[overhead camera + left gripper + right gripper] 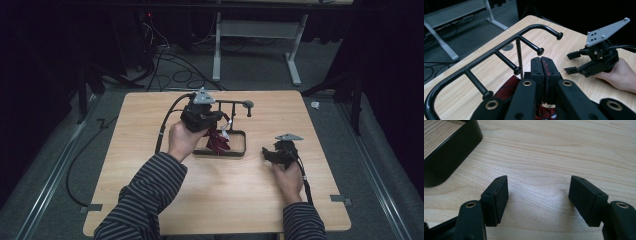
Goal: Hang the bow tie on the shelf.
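Two black jaws of the right gripper (537, 200) are seen rising from the bottom edge, spread well apart, with nothing held between them. Bare light wood of the table (554, 152) is shown between and beyond them. At the upper left, a rounded corner of a black base (447, 155) is seen resting on the table.

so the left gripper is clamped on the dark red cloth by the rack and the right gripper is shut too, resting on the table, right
Not quite. The left gripper is clamped on the dark red cloth by the rack, but the right gripper is open: the right gripper view shows its jaws wide apart over bare table.
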`<state>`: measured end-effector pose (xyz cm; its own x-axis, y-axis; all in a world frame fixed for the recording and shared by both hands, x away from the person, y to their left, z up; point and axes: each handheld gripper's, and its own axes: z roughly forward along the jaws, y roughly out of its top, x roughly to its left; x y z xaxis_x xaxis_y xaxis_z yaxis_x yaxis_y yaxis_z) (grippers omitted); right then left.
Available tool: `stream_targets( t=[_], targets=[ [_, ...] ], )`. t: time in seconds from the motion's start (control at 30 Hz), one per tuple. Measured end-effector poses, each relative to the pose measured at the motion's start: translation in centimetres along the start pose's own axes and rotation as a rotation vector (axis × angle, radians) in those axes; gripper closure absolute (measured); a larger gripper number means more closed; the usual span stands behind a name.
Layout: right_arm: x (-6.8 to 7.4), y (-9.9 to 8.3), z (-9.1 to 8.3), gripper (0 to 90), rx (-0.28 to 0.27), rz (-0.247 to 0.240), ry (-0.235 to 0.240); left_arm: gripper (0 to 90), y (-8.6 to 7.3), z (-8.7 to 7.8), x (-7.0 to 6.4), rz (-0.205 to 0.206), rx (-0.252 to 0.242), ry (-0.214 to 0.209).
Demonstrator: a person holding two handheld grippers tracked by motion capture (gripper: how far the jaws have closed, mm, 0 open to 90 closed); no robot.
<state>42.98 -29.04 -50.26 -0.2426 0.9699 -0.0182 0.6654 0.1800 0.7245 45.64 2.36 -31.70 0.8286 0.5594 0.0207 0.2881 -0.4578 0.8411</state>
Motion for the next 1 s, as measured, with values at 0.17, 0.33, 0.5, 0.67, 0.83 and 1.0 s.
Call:
stream_targets(
  t=[0.17,0.33,0.5,0.67,0.83,1.0],
  targets=[
    [0.0,0.0,0.0,33.6,0.000,0.001,0.001,88.4,0.2,0.2,0.3,-0.007,-0.006,0.014],
    [0.0,0.0,0.0,33.6,0.000,0.000,0.000,88.3,0.0,0.5,1.1,-0.029,-0.004,0.033],
    [0.0,0.0,0.0,33.6,0.000,0.001,0.001,88.3,-0.1,1.0,1.9,-0.048,-0.002,0.059],
    [0.0,0.0,0.0,33.6,0.000,0.000,0.000,88.1,0.1,1.4,2.4,-0.061,-0.009,0.073],
    [0.0,0.0,0.0,33.6,0.000,0.000,0.001,87.6,0.0,2.2,2.6,-0.064,0.008,0.085],
    [0.0,0.0,0.0,33.6,0.000,-0.001,0.001,85.4,0.0,2.4,2.7,-0.066,0.012,0.089]
  ],
)
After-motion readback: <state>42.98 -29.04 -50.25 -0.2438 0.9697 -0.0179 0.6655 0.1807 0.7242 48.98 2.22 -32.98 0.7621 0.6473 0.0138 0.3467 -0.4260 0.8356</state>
